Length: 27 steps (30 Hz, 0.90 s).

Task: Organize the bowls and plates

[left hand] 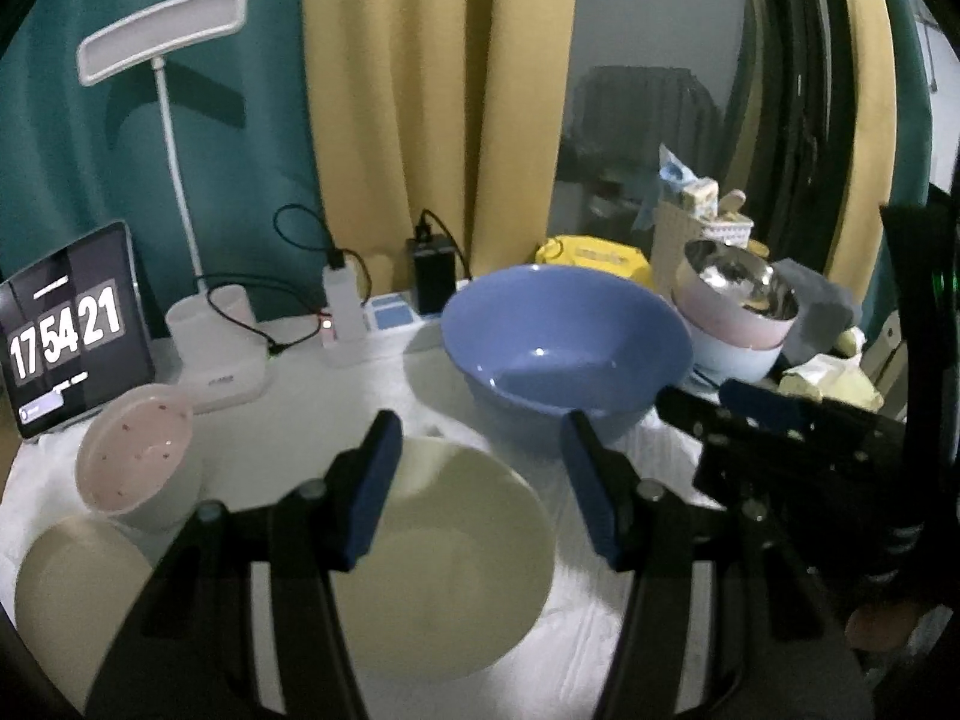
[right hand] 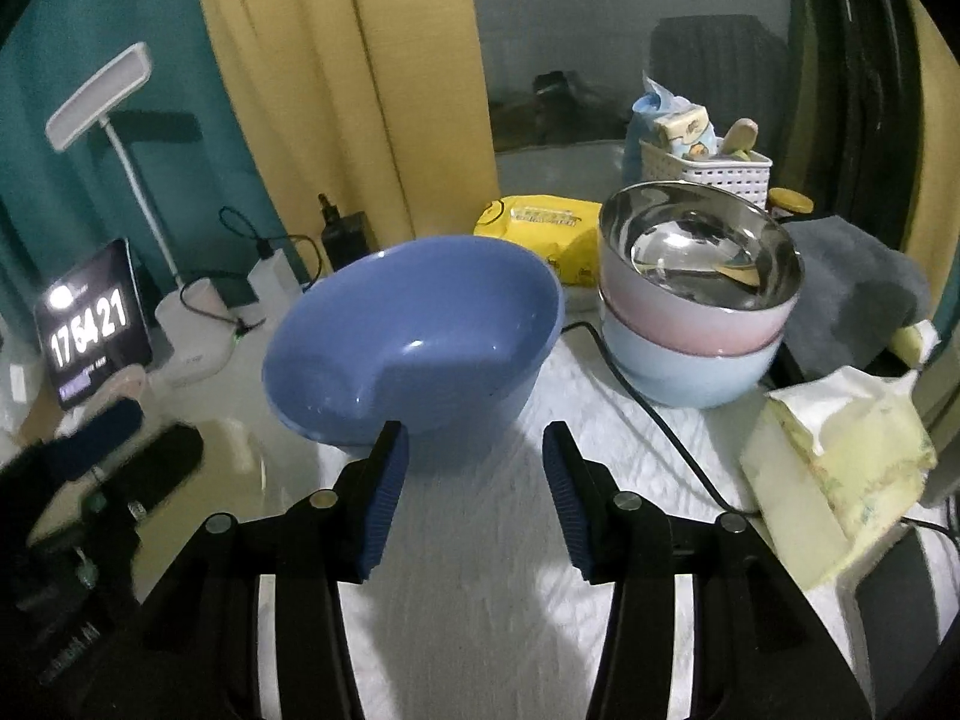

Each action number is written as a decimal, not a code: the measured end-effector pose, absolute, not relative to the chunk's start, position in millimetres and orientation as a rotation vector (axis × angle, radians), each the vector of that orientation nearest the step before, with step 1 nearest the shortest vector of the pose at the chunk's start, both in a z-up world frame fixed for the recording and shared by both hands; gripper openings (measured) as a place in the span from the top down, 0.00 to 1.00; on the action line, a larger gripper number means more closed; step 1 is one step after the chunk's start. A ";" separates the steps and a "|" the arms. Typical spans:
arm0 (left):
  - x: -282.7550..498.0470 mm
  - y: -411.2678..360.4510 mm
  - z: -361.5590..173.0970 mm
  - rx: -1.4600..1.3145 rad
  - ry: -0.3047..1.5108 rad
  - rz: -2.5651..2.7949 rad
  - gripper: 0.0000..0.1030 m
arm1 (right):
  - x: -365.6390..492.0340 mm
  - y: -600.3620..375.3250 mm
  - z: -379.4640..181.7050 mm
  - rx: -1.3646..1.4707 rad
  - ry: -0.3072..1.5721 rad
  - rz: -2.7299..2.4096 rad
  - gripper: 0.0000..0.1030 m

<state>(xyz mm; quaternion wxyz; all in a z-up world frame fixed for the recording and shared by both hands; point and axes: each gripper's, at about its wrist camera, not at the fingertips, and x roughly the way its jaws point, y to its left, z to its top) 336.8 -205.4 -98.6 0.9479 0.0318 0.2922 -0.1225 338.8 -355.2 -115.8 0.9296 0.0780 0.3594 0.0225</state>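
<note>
1. White cloth covers the table (right hand: 480, 540), with teal and yellow curtains (left hand: 390, 90) hanging behind it.
2. Bowls, counted: one big blue bowl (left hand: 564, 342) at mid-table; one stack of two (right hand: 690, 354), a pink bowl nested in a pale blue one, with a steel liner holding a spoon (the spoon shows best from the right wrist camera); one small pinkish bowl (left hand: 135, 450) tilted at the left.
3. Plates, counted: two cream ones, a large plate (left hand: 456, 558) in front of the blue bowl and a second cream plate (left hand: 72, 588) at the lower left edge.
4. Left gripper (left hand: 480, 480) hovers above the large plate, jaws about half apart, nothing between them.
5. Right gripper (right hand: 477, 486) sits just before the blue bowl's near wall, jaws likewise half apart and holding nothing.
6. Around: a tablet clock (left hand: 66, 336), a white desk lamp (left hand: 162, 30), chargers with cables, a yellow packet (right hand: 540, 228), a white basket (right hand: 708, 171), a grey cloth and a tissue pack (right hand: 840, 468).
7. One black cable (right hand: 672, 420) crosses the cloth beside the stack.
</note>
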 end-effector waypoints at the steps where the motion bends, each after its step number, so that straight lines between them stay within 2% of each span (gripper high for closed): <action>1: 339.0 -206.6 -99.9 0.069 0.595 -0.248 0.45 | 342.6 -355.9 -116.4 0.164 0.733 0.046 0.49; 7: 353.4 -211.3 -108.0 0.072 0.619 -0.247 0.45 | 358.3 -361.5 -128.4 0.196 0.773 0.045 0.47; 14: 359.5 -212.0 -107.1 0.050 0.601 -0.241 0.45 | 359.0 -367.5 -104.8 0.217 0.676 0.037 0.47; 19: 362.3 -213.1 -111.3 0.055 0.609 -0.236 0.45 | 383.1 -361.0 -130.6 0.187 0.745 0.005 0.47; 20: 362.6 -212.8 -111.4 0.054 0.608 -0.234 0.45 | 384.5 -361.0 -134.9 0.187 0.759 0.009 0.50; 21: 363.1 -212.5 -111.6 0.052 0.608 -0.233 0.45 | 385.4 -361.1 -138.7 0.185 0.769 0.014 0.63; 22: 363.2 -212.3 -111.9 0.050 0.608 -0.232 0.45 | 386.1 -361.0 -142.3 0.185 0.785 0.019 0.67; 24: 365.5 -213.8 -114.2 0.049 0.619 -0.229 0.45 | 387.3 -365.6 -149.1 0.191 0.816 0.004 0.82; 27: 368.6 -218.1 -118.6 0.056 0.627 -0.232 0.45 | 383.7 -373.2 -151.5 0.201 0.826 -0.003 0.86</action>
